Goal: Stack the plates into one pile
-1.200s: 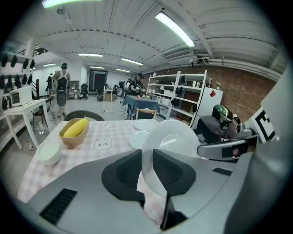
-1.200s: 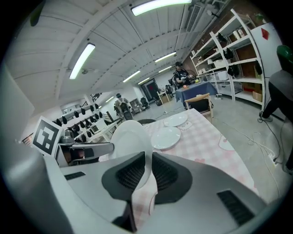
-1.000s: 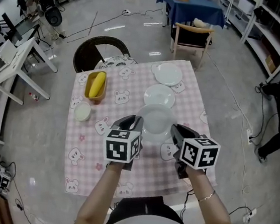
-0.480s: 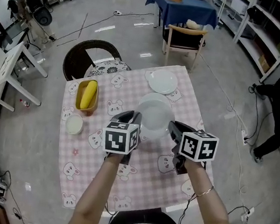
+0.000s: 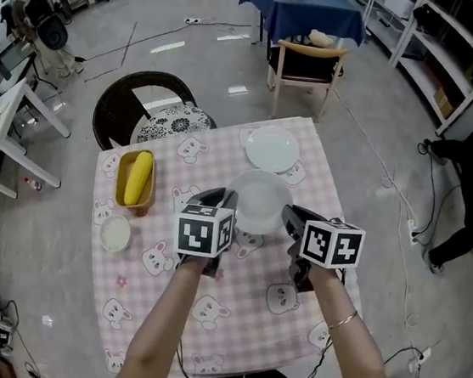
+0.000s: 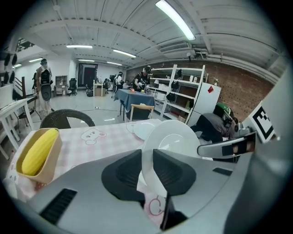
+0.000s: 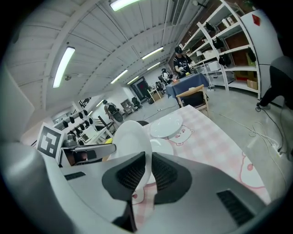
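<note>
Table [image 5: 234,316] under a pink checked cloth with rabbit prints carries everything. Left gripper [image 6: 147,164] and right gripper [image 7: 147,171] hover over the table's middle. Each is clamped on the rim of one white plate [image 5: 260,202], the left on its left edge and the right on its right edge. The plate hangs face up between them, clear of the table. A second white plate [image 7: 161,147] lies on the table just below and beyond the held one, visible in the right gripper view. A third plate [image 5: 272,148] lies flat near the table's far edge. Toward the table's left edge sits a tan basket [image 6: 52,160] with a long yellow thing [image 5: 139,176] in it. A small pale bowl [image 5: 115,233] sits on the same side, nearer the table's front.
</note>
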`<state>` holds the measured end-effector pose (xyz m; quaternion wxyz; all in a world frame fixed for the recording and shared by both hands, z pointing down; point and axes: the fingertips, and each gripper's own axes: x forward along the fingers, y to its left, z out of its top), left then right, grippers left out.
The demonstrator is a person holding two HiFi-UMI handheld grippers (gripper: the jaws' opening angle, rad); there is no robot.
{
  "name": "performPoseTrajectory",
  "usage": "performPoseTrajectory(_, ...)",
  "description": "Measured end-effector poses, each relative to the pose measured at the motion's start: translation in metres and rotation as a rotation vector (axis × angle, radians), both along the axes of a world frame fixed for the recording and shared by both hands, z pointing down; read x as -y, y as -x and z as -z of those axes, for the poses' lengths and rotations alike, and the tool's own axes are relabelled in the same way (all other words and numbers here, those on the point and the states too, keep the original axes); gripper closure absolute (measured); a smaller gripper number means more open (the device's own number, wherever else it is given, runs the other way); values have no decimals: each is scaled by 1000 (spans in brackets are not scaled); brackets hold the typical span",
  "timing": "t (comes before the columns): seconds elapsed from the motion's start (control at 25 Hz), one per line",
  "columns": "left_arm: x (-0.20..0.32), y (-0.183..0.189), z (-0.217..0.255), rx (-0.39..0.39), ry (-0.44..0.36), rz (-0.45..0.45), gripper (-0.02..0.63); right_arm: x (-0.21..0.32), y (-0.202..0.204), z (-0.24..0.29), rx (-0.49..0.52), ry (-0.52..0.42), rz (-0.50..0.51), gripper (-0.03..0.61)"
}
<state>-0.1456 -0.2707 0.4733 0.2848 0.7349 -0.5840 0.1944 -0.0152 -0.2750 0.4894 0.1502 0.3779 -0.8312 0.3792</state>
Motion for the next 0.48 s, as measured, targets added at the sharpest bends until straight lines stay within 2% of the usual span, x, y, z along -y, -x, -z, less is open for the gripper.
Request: performPoseTrajectory(0.48,33,4,-50,-25,93,-11,520,34,2,-50,-32,70,-12,522)
